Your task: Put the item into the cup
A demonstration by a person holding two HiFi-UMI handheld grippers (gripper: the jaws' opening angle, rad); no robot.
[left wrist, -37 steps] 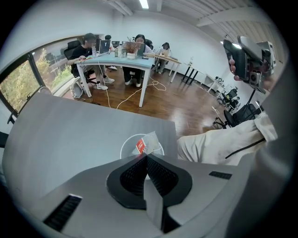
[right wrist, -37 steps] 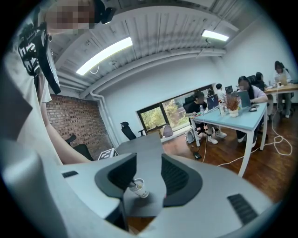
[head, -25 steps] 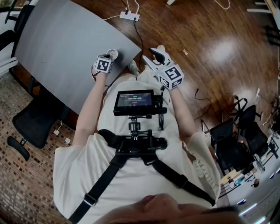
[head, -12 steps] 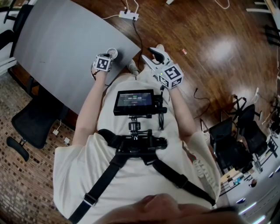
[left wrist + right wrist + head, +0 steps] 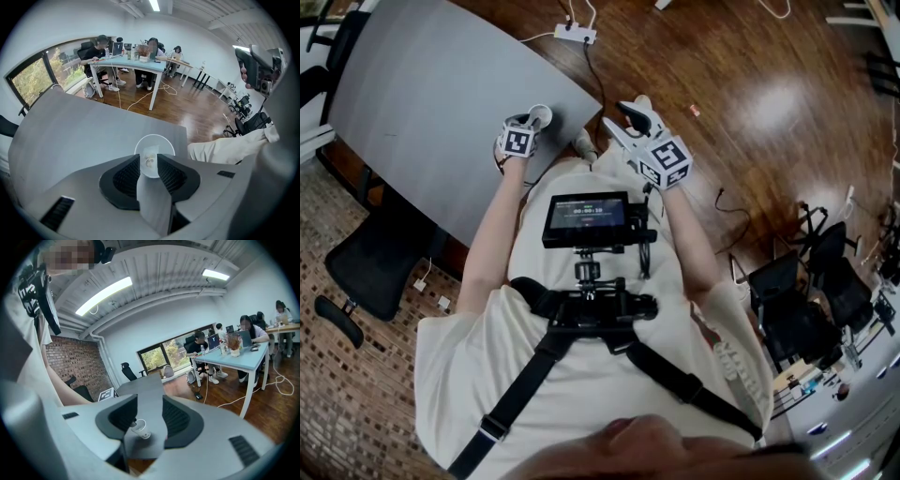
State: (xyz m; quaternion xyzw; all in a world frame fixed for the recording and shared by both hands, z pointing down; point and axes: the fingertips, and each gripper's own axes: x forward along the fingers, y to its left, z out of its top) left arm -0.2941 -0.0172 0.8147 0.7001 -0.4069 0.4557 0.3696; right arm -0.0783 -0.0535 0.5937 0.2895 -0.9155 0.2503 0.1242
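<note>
A white paper cup [image 5: 540, 115] [image 5: 154, 149] stands near the corner of the grey table [image 5: 431, 103]. A small pale item [image 5: 150, 158] lies inside it. My left gripper [image 5: 148, 165] [image 5: 530, 127] hangs just above the cup, pointing steeply down. Its jaws have just been opening and now stand apart on either side of the cup's mouth, with nothing pressed between them. My right gripper [image 5: 628, 120] [image 5: 150, 420] is held in the air off the table's edge, open and empty. The cup [image 5: 140, 428] also shows far off between the right jaws.
The table's corner and edge [image 5: 581, 94] run right beside the cup, with wooden floor [image 5: 750, 84] beyond. A power strip [image 5: 577, 34] and cables lie on that floor. Black office chairs [image 5: 375, 258] stand at the left. People sit at a light-blue table [image 5: 136, 58] across the room.
The left gripper's marker cube has shifted slightly, and more of the cup's rim shows beside it. The right gripper has stayed where it was.
</note>
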